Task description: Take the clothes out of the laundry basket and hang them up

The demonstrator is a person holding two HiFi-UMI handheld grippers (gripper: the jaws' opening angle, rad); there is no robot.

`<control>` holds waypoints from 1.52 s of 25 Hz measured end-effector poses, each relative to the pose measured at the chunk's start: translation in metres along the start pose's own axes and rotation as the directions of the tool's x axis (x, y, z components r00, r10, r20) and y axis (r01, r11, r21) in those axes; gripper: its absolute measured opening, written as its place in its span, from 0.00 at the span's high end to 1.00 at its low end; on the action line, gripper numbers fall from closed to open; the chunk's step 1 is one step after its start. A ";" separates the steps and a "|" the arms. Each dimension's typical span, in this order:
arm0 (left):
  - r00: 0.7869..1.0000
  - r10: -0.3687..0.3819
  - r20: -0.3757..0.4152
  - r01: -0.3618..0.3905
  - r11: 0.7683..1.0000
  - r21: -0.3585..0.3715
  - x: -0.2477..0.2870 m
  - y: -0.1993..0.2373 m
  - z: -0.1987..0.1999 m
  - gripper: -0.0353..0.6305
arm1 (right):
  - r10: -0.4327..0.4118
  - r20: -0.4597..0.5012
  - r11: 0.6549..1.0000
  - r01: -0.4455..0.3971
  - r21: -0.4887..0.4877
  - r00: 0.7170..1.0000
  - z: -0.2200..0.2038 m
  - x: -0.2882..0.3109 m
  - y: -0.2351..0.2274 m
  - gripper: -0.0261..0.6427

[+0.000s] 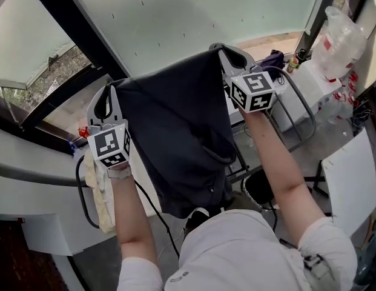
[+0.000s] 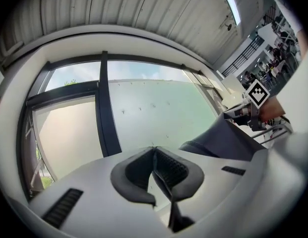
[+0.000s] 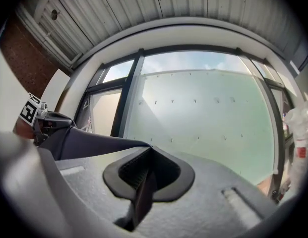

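Left gripper (image 1: 107, 100) and right gripper (image 1: 232, 56): each clamped shut on a top edge of the dark navy garment (image 1: 175, 138). You hold it spread between them, hanging below. This piece looks out of the basket; hanging remains. No hanger or rail shows ahead of your jaws.

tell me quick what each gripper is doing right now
Left gripper: closed, pinching one end of the dark garment's upper edge.
Right gripper: closed, pinching the other end of the same garment's upper edge.
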State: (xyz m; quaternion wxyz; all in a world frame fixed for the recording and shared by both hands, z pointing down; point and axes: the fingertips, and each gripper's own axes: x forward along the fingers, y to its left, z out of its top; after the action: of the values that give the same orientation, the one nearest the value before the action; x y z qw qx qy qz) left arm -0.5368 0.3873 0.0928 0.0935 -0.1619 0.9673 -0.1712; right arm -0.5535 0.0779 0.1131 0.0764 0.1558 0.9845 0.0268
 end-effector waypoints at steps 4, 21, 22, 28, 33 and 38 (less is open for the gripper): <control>0.994 0.004 -0.109 -0.005 1.000 -0.016 0.034 -0.005 -0.057 0.92 | 0.060 -0.111 0.998 -0.058 0.021 0.992 -0.062 0.038 -0.004 0.94; 0.880 -0.072 -0.470 -0.002 0.988 -0.155 0.055 -0.041 -0.263 0.92 | 0.201 -0.503 0.980 -0.168 0.111 0.840 -0.264 0.083 0.026 0.94; 0.870 -0.080 -0.487 -0.002 0.986 -0.166 0.055 -0.044 -0.271 0.92 | 0.204 -0.520 0.979 -0.169 0.115 0.829 -0.271 0.083 0.027 0.94; 0.835 -0.117 -0.538 0.008 0.980 -0.201 0.050 -0.059 -0.297 0.87 | 0.230 -0.606 0.973 -0.178 0.145 0.762 -0.299 0.079 0.034 0.88; 0.831 -0.101 -0.548 -0.014 0.979 -0.202 0.043 -0.060 -0.301 0.74 | 0.280 -0.642 0.960 -0.200 0.197 0.713 -0.310 0.064 0.043 0.64; 0.839 -0.112 -0.532 -0.018 0.972 -0.232 0.026 -0.064 -0.291 0.73 | 0.270 -0.608 0.962 -0.179 0.208 0.747 -0.291 0.047 0.044 0.64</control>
State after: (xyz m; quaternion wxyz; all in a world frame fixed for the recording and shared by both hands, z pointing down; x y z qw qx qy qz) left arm -0.6120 0.4089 0.3814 -0.2069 -0.1404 0.9630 -0.1001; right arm -0.6307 0.1257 0.3971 -0.2721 0.2599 0.9263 0.0193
